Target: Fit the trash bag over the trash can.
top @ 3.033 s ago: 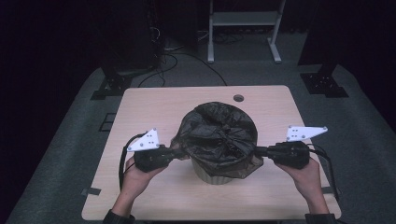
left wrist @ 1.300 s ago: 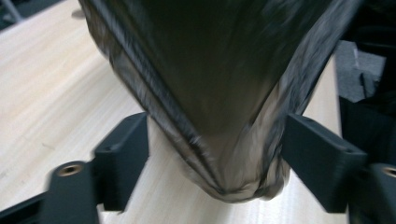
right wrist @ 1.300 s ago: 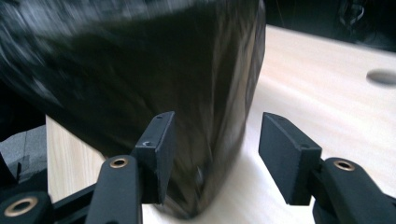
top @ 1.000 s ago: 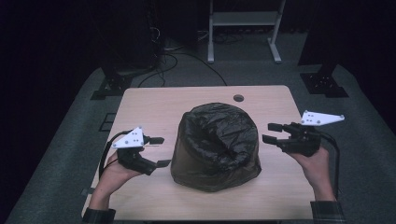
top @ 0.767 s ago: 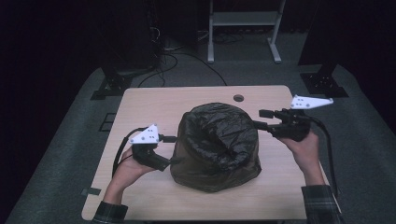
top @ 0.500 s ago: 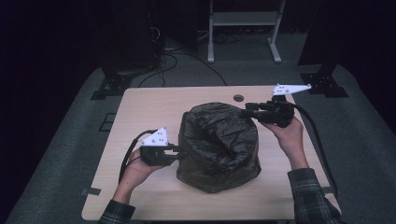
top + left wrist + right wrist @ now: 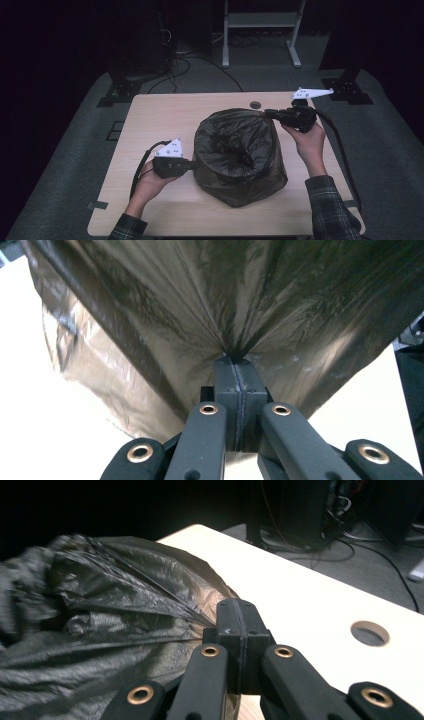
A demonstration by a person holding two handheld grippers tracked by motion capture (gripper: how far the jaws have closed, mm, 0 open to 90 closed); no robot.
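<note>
A black plastic bag stands bulging in the middle of the wooden table, its mouth open upward. My left gripper is shut on the bag's film at its near-left side; in the left gripper view the film fans out in pleats from the closed jaws. My right gripper is shut on the bag's rim at the far right. The right gripper view has the crinkled film bunching into its closed jaws.
A round cable hole sits near the table's far edge, just left of the right gripper. A white metal stand and cables lie on the floor beyond. Dark stand feet flank the table's far corners.
Both grippers let go of the bag, swung out open, then came back in. The left has shut on the near-left side, the right on the far-right rim. The bag's mouth has opened.
</note>
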